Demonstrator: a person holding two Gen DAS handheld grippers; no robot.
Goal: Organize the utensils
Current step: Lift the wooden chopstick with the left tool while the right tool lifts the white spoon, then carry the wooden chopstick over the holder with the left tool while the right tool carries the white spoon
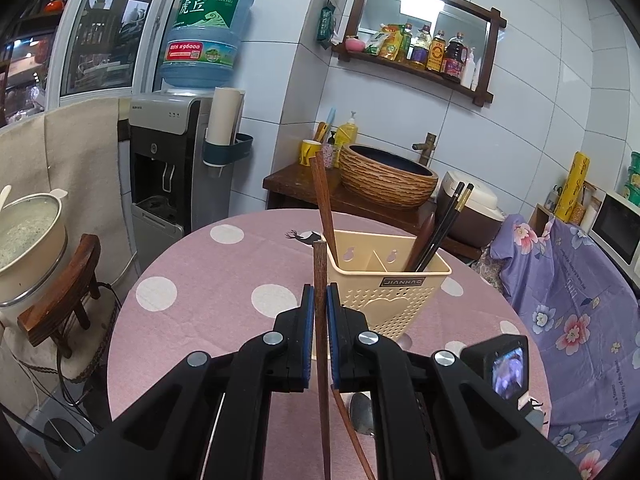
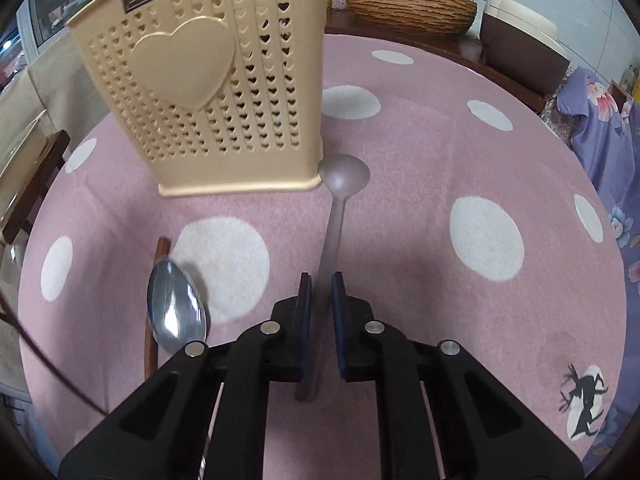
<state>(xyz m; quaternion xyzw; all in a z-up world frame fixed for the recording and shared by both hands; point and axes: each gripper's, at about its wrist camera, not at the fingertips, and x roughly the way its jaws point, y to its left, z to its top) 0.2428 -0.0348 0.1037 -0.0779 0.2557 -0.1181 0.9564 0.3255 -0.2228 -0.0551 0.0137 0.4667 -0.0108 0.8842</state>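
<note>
My left gripper (image 1: 320,294) is shut on a brown wooden chopstick (image 1: 320,320) and holds it upright just left of the beige perforated utensil holder (image 1: 396,300). The holder has another wooden chopstick (image 1: 323,204) in its left compartment and black chopsticks (image 1: 444,224) in its right. In the right wrist view the holder (image 2: 208,92) stands ahead on the left. My right gripper (image 2: 321,280) straddles the handle of a grey spoon (image 2: 338,204) lying on the table, jaws slightly apart. A shiny metal spoon (image 2: 176,308) lies to its left over a wooden chopstick (image 2: 160,252).
The round table has a pink cloth with white dots (image 2: 460,160). A water dispenser (image 1: 176,152), a wooden stool (image 1: 64,292) and a pot (image 1: 28,240) stand to the left. A woven basin (image 1: 388,176) sits on a counter behind. A flowered purple cloth (image 1: 572,308) lies right.
</note>
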